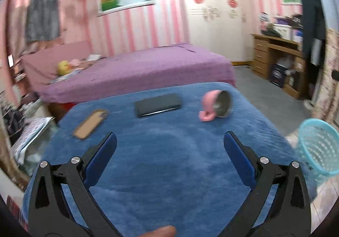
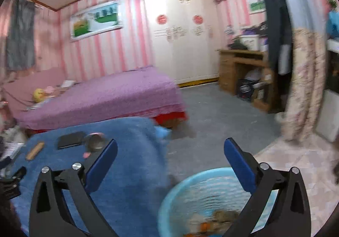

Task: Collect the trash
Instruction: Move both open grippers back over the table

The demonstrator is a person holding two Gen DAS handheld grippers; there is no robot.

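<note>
Left gripper (image 1: pixel 169 141): black frame with blue pads, jaws spread wide, nothing between them; it hangs over the blue plush blanket (image 1: pixel 169 162) covering the table.
Right gripper (image 2: pixel 170 149): same black-and-blue build, jaws spread wide and empty, poised above the edge of the blue blanket (image 2: pixel 127 173) and the bin.
Bin: a light-blue plastic lattice wastebasket (image 2: pixel 190 190) sits just below and between the right jaws, nearer the right-hand pad; in the left wrist view the same wastebasket (image 1: pixel 320 148) stands beyond the right-hand pad, off the blanket's edge.
Trash: crumpled brownish, white and orange scraps (image 2: pixel 214 222) lie at the bottom of the wastebasket, low between the right jaws; blurred, so the kinds cannot be told.
Ahead of left jaws: a flat black rectangular wallet-like case (image 1: pixel 158 104) lies straight ahead, well beyond the pad tips.
Ahead and left of left jaws: a flat brown cardboard tag (image 1: pixel 90 123) lies just beyond the left-hand pad.
Ahead and right of left jaws: a pink mug with a shiny metal inside (image 1: pixel 216 105), tipped on its side, mouth facing right.
Person: a fingertip (image 1: pixel 161 232) shows at the bottom edge, between the left gripper's arms.
Background: a purple-covered bed (image 1: pixel 137 71) lies beyond the blanket.
</note>
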